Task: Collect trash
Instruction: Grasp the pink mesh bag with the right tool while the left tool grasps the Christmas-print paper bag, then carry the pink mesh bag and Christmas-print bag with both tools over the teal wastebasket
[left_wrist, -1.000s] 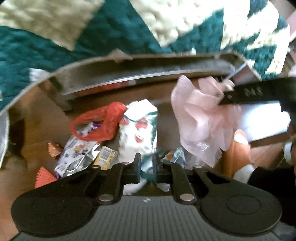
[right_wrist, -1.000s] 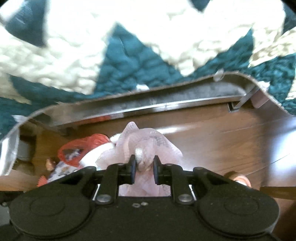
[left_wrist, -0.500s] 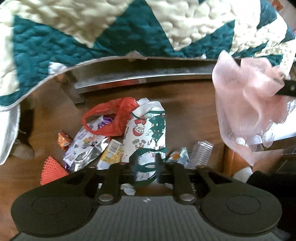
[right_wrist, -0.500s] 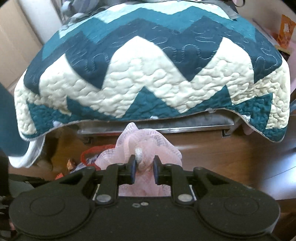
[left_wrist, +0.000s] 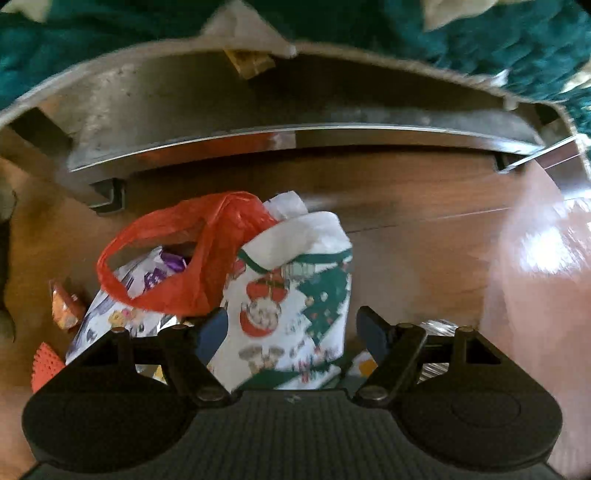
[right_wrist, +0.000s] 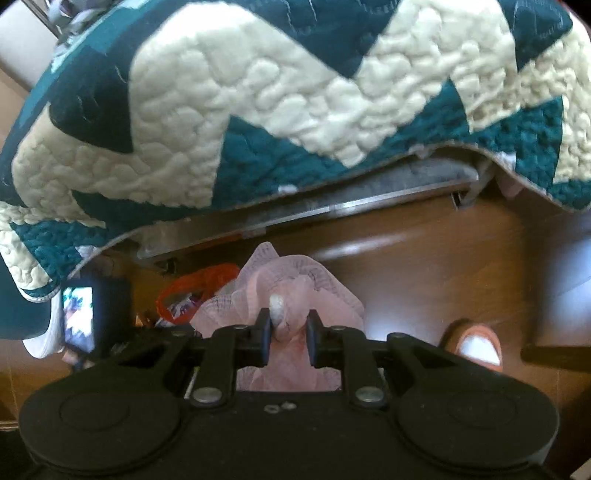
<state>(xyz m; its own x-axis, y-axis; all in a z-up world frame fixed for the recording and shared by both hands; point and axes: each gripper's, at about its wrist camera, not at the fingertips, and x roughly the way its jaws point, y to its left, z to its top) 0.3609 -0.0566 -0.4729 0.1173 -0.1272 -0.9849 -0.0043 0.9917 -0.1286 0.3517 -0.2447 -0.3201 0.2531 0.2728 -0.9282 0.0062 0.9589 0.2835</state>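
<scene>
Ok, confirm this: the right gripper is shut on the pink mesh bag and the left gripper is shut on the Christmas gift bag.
Not quite. In the left wrist view the left gripper is open, fingers either side of the Christmas gift bag. The right gripper is shut on the pink mesh bag.

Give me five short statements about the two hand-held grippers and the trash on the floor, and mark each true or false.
1. The right hand-held gripper is shut on the pink mesh bag. True.
2. The left hand-held gripper is clamped shut. False: its jaws stand wide open.
3. The white Christmas-print gift bag lies between the left jaws. True.
4. The red plastic bag lies on the quilt. False: it lies on the brown wooden floor.
5. The teal-and-cream zigzag quilt overhangs a metal bed frame. True.
</scene>
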